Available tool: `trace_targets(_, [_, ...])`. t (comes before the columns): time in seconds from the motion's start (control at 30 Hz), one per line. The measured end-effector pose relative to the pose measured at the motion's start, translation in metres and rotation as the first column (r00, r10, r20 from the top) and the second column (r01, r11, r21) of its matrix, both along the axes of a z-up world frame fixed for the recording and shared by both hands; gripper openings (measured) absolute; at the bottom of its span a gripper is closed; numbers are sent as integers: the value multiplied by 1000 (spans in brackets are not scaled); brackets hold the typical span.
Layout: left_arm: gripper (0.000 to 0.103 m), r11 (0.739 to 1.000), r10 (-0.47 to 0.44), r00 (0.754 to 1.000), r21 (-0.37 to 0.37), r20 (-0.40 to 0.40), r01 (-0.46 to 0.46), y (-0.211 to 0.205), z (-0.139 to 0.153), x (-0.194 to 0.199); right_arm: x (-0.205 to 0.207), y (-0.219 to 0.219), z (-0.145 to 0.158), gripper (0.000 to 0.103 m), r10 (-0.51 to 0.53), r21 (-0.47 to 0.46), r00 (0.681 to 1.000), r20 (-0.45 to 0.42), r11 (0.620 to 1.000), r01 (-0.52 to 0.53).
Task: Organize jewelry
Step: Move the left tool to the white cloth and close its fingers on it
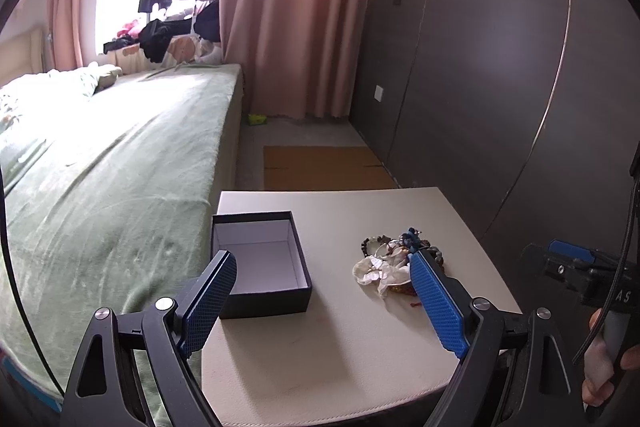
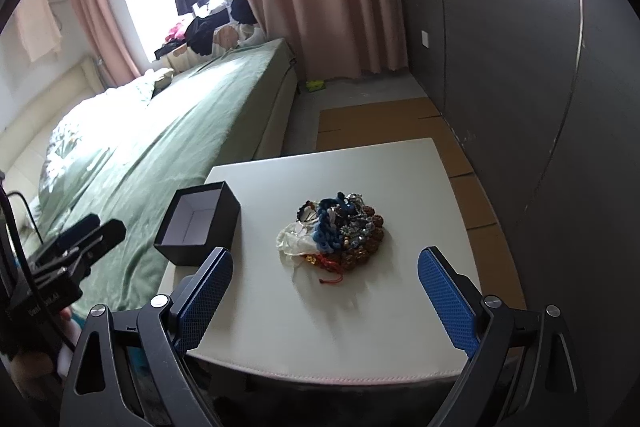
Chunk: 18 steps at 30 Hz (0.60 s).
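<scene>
A black box (image 1: 260,263) with a white inside stands open and empty on the left of the white table (image 1: 320,347); it also shows in the right wrist view (image 2: 198,223). A pile of jewelry (image 1: 394,265), beads, blue cord and white pieces, lies to its right, and shows in the right wrist view (image 2: 340,231). My left gripper (image 1: 322,259) is open and empty above the table, between box and pile. My right gripper (image 2: 326,259) is open and empty, just in front of the pile.
A bed with a green cover (image 1: 100,167) runs along the table's left side. A dark panelled wall (image 1: 500,87) stands on the right. Flat cardboard (image 1: 324,167) lies on the floor beyond the table. Pink curtains (image 1: 296,7) hang at the back.
</scene>
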State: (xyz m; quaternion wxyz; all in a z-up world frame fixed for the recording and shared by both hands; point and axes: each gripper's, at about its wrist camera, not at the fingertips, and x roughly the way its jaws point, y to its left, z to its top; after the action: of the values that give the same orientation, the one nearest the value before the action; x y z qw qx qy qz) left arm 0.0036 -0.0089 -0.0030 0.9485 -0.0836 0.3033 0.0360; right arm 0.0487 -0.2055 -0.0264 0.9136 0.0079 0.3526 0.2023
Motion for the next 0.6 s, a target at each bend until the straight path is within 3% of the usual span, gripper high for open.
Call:
trace_targets(0.33, [89, 1000, -20, 999, -15, -26, 20, -17, -10, 25, 22, -26, -2, 94, -110, 65, 993, -51, 991, 114])
trace_targets(0.6, [73, 996, -85, 993, -16, -76, 84, -42, -27, 51, 46, -53, -9, 90, -184, 125, 975, -122, 972, 199])
